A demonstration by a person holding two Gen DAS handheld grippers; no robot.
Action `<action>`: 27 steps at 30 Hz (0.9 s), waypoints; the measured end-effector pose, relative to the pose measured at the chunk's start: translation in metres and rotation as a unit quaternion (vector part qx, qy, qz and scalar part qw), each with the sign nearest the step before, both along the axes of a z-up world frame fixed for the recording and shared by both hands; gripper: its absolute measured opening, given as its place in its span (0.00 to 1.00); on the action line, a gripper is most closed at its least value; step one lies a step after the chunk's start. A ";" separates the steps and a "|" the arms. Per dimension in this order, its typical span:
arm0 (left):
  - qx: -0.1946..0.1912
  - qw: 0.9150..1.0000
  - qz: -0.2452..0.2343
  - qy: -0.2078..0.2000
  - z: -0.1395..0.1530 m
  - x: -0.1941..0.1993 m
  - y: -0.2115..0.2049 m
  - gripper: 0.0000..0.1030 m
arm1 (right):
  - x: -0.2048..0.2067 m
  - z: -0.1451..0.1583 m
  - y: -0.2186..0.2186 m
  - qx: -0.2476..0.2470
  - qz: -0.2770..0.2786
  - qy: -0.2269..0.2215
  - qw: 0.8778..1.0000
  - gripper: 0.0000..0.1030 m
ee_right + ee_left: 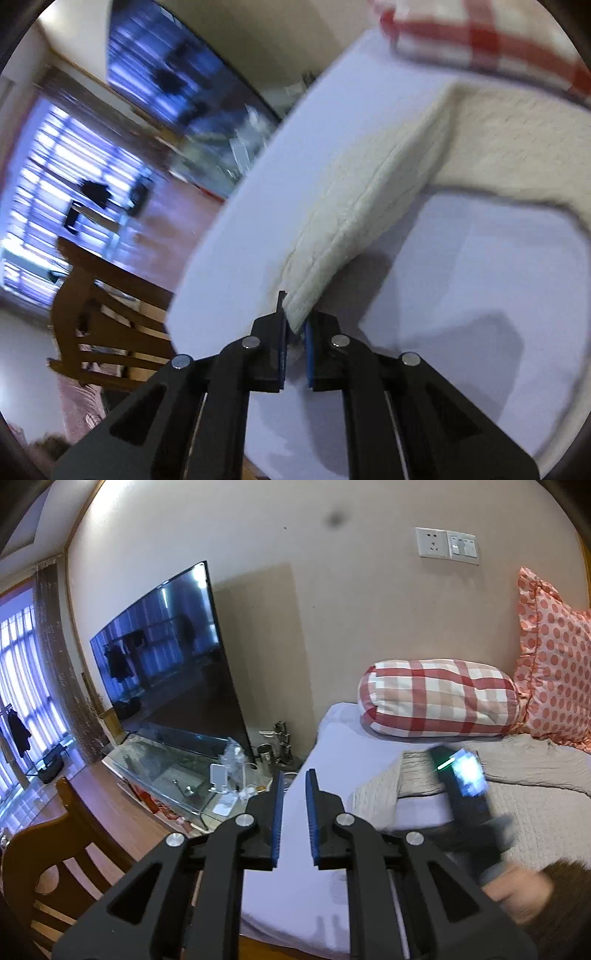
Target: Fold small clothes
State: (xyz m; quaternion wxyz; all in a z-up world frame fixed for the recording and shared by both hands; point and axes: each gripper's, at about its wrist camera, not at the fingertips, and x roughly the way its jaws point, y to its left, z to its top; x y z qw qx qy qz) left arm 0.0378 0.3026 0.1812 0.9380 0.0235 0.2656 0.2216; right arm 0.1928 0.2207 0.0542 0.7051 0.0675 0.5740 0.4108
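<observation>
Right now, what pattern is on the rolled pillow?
Red and white check on the rolled pillow; clearest in the left wrist view.

Beige wall (369,602), dark television (166,664), bright window (18,686), wooden chair (55,867).

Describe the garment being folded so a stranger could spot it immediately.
Start at the bed with the pale lavender sheet. Below the red-and-white checked pillow lies a cream textured garment, one corner pinched in the right gripper and lifted off the sheet. It is the only plain cream cloth; the pillows are patterned, one checked and one dotted.
</observation>
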 end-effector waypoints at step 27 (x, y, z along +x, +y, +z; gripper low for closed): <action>0.007 0.965 -0.250 0.077 -0.074 0.147 -0.226 0.17 | 0.173 0.001 -0.498 0.052 -0.358 0.004 0.932 0.09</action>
